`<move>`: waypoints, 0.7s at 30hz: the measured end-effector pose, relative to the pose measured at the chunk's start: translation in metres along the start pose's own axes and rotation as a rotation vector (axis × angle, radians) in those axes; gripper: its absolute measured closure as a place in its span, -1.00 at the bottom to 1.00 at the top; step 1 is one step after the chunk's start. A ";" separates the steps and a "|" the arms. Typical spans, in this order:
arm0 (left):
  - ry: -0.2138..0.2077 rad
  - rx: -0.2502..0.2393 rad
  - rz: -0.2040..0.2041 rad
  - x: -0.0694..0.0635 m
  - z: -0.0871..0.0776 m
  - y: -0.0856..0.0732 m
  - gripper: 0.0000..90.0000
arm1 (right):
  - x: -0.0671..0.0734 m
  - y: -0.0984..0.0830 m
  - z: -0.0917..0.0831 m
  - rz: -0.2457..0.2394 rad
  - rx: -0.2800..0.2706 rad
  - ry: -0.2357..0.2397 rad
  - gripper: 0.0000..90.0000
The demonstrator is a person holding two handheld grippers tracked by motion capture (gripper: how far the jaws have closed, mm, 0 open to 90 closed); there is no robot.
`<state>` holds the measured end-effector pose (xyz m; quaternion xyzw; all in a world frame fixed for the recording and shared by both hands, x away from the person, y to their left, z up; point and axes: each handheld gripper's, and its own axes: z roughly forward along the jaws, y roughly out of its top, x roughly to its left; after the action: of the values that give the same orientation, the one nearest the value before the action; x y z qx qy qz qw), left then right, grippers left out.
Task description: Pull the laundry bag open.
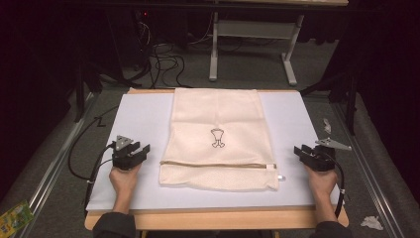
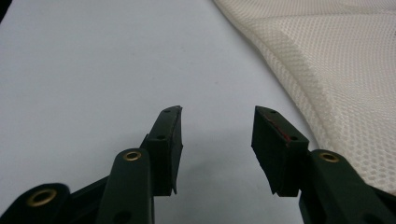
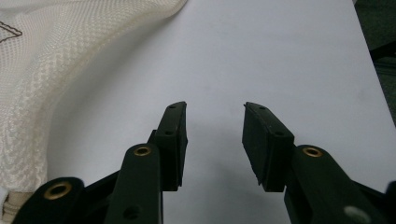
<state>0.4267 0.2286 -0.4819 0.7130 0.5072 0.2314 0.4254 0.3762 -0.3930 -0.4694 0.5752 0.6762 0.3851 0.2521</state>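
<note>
Bags: one mesh bag (image 1: 218, 139), zip (image 1: 215, 165) shut | Grippers: left gripper (image 1: 140, 150), right gripper (image 1: 300, 151), both wide, empty | Around: white mat (image 1: 141, 116); nothing between.

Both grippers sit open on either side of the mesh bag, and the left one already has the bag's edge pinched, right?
Not pinched. The left gripper is open with bare mat between its jaws; the mesh bag lies beside it, as the left gripper view shows. The right gripper is open too.

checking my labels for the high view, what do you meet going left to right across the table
left gripper → cream mesh laundry bag → its zipper pull at the right end of the zip → right gripper, all on the white table cover
</note>
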 end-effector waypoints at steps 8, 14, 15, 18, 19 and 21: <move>0.009 -0.010 0.018 -0.001 0.000 -0.001 0.15 | 0.001 -0.003 0.004 -0.013 0.009 -0.010 0.32; 0.020 -0.012 0.032 -0.003 0.000 -0.002 0.12 | 0.003 -0.006 0.002 -0.014 -0.010 -0.023 0.20; 0.021 -0.014 0.034 -0.003 0.000 -0.002 0.11 | 0.004 -0.006 0.002 -0.027 -0.006 -0.030 0.19; 0.022 -0.017 0.041 -0.004 -0.001 -0.002 0.09 | 0.007 -0.006 0.003 -0.056 0.001 -0.051 0.17; 0.022 -0.015 0.044 -0.005 -0.001 -0.003 0.08 | 0.009 -0.006 0.003 -0.059 0.002 -0.058 0.16; 0.027 -0.015 0.045 -0.005 0.000 -0.003 0.06 | 0.010 -0.007 0.002 -0.067 -0.006 -0.071 0.15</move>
<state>0.4231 0.2246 -0.4834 0.7178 0.4951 0.2541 0.4184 0.3720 -0.3829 -0.4752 0.5646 0.6847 0.3578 0.2904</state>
